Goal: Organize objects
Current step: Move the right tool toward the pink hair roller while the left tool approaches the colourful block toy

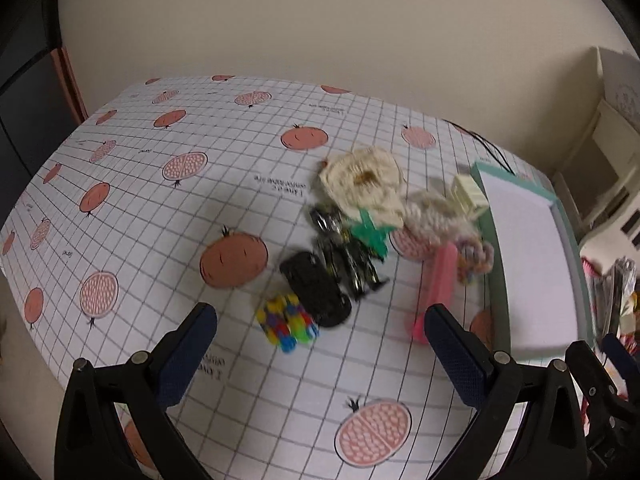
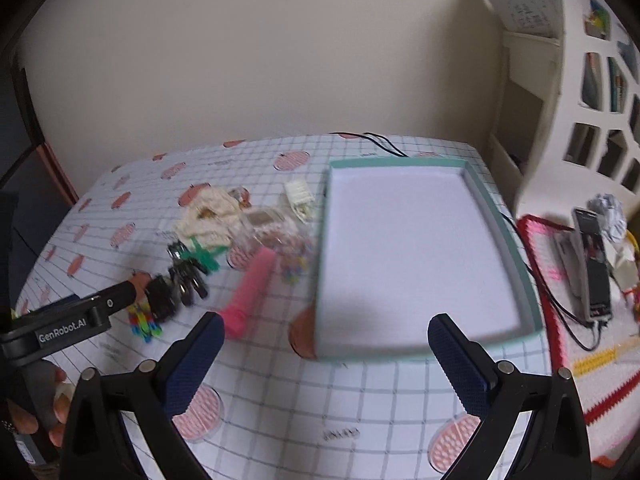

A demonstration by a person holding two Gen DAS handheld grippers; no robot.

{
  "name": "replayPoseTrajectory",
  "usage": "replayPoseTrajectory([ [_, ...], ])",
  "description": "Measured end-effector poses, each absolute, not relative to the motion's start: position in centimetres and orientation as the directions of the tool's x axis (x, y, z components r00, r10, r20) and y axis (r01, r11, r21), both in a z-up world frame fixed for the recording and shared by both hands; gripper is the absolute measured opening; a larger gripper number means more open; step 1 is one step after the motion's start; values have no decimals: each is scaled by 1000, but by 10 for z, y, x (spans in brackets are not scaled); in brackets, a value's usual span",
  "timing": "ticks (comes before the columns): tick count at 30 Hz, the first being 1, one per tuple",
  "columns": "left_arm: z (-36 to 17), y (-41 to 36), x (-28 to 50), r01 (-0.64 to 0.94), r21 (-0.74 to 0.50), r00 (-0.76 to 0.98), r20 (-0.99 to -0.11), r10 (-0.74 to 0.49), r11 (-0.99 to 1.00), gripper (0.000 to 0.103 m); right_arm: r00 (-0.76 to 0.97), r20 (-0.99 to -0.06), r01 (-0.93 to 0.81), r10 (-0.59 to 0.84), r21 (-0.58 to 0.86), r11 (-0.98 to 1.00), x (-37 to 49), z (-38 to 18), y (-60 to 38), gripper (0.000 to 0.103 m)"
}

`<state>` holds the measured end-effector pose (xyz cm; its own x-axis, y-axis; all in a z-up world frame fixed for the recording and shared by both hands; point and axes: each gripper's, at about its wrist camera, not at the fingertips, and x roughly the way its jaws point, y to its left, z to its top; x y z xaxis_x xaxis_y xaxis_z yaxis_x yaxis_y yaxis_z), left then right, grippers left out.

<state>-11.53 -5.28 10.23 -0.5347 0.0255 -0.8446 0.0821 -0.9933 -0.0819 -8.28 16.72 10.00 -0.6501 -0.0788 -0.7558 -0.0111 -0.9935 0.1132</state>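
Multicoloured plastic clip bundle [image 1: 289, 323], black oval brush [image 1: 316, 289], pink plastic tube [image 1: 434, 292] & cream knit cloth [image 1: 362, 184] lie heaped mid-table, just left of the mint-rimmed white tray [image 1: 520, 256] by the table's right edge. Left gripper [image 1: 320, 330] fingers released, clip bundle between & just ahead of them; right gripper [image 2: 326, 338] also spread, hovering over tray's near rim w/ nothing held. Only right wrist view shows a phone [image 2: 594, 264] off the table to the right, and a hand [image 2: 38, 408] holding the left gripper.

A: What are the two handheld grippers built from?

B: The left gripper [image 1: 320, 322] and the right gripper [image 2: 326, 334] both have black plastic finger arms, silver round screw heads at the joints, and dark blue textured pads [image 2: 460, 364].

A: Any markings?

B: White "GenRobot.AI" lettering on the left one's black body, seen from the right wrist camera.
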Motion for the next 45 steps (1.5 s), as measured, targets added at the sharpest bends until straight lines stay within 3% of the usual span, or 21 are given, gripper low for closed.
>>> replayPoseTrajectory([
  [10, 83, -77, -150, 110, -94, -498, -867, 27, -990, 103, -622, -771, 54, -136, 130, -990, -136, 98, 142, 97],
  [26, 53, -90, -158, 109, -104, -419, -907, 50, -989, 103, -528, -818, 66, -226, 225, -972, -178, 50, 116, 78],
  [36, 35, -93, -164, 129, -91, -380, -924, 36, -988, 103, -488, -831, 90, -266, 255, -963, -179, 38, 105, 77],
  [45, 40, -86, -161, 102, -112, -381, -922, 65, -988, 101, -464, -858, 108, -219, 191, -976, -178, 25, 96, 76],
])
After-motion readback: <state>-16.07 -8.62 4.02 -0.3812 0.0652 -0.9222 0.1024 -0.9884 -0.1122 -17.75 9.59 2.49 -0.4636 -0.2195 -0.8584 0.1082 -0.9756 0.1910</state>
